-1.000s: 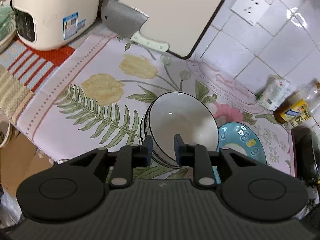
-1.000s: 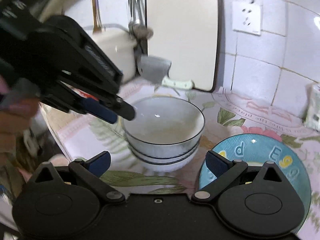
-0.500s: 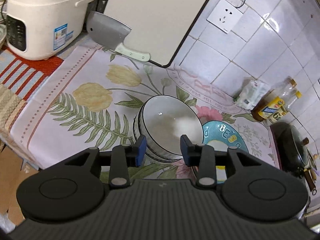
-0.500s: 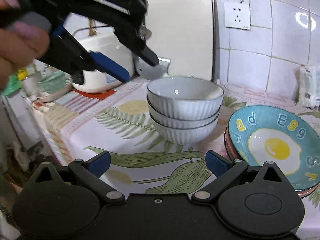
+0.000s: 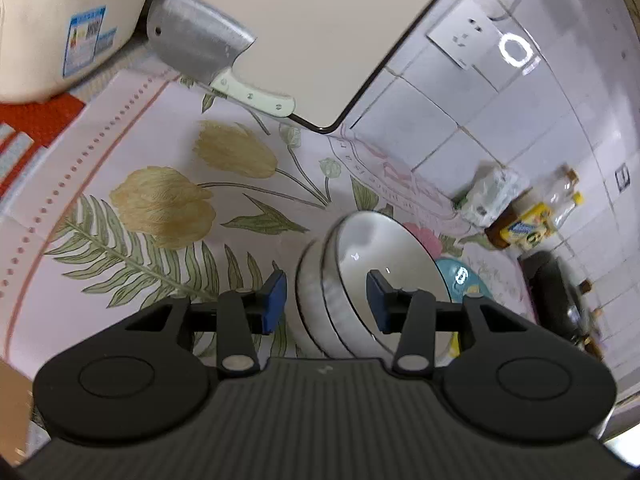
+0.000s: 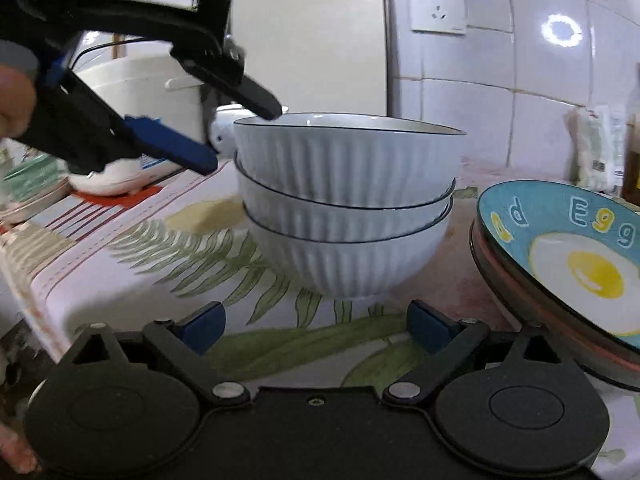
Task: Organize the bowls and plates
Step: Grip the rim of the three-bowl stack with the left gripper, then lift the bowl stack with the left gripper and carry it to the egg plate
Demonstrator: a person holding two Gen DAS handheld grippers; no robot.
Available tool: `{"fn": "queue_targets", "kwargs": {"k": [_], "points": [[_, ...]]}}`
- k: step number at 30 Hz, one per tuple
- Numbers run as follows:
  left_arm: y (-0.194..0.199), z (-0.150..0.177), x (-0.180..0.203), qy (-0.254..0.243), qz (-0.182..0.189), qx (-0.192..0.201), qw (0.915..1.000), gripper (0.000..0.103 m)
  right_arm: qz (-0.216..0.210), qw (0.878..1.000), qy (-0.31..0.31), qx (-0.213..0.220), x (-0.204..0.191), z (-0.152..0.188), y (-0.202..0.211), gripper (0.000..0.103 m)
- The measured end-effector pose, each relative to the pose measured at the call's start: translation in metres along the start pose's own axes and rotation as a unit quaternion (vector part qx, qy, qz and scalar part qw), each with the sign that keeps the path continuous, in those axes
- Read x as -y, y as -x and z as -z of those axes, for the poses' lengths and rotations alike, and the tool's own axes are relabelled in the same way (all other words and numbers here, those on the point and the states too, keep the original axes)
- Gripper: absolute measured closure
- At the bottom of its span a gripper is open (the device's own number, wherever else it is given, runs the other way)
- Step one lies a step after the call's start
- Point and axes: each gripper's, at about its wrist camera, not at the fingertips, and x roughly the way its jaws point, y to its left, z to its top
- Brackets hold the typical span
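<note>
Left wrist view: left hand-held gripper (image 5: 326, 298) spread apart, straddling the rim of the top white ribbed ceramic bowl (image 5: 372, 276) in a stack of three; one blue pad outside the wall, one inside the cavity, neither clearly touching. Stack seated on floral-cloth worktop (image 5: 160, 208), just beside the turquoise fried-egg print plate (image 5: 466, 280).

Right wrist view: right hand-held gripper (image 6: 316, 326) spread wide, empty, low over the worktop, short of the bowl stack (image 6: 346, 208). Stack straight ahead; plate (image 6: 560, 236) to the right. Left unit nearer the rim, reaching down from upper left; probable next step: clamping on the rim.
</note>
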Motion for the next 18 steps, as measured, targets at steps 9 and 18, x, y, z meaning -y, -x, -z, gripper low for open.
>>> {"fn": "queue_targets", "kwargs": {"k": [9,18], "points": [[-0.058,-0.024,-0.04,0.065,0.077,-0.08,0.9917,0.057,0.038,0.999,-0.026,0.01,-0.007,-0.01,-0.017,0.006],[-0.079,-0.017,-0.035,0.045,0.07,-0.086,0.9928,0.064,0.049,0.999,-0.023,-0.008,-0.01,-0.019,-0.029,0.007]]}}
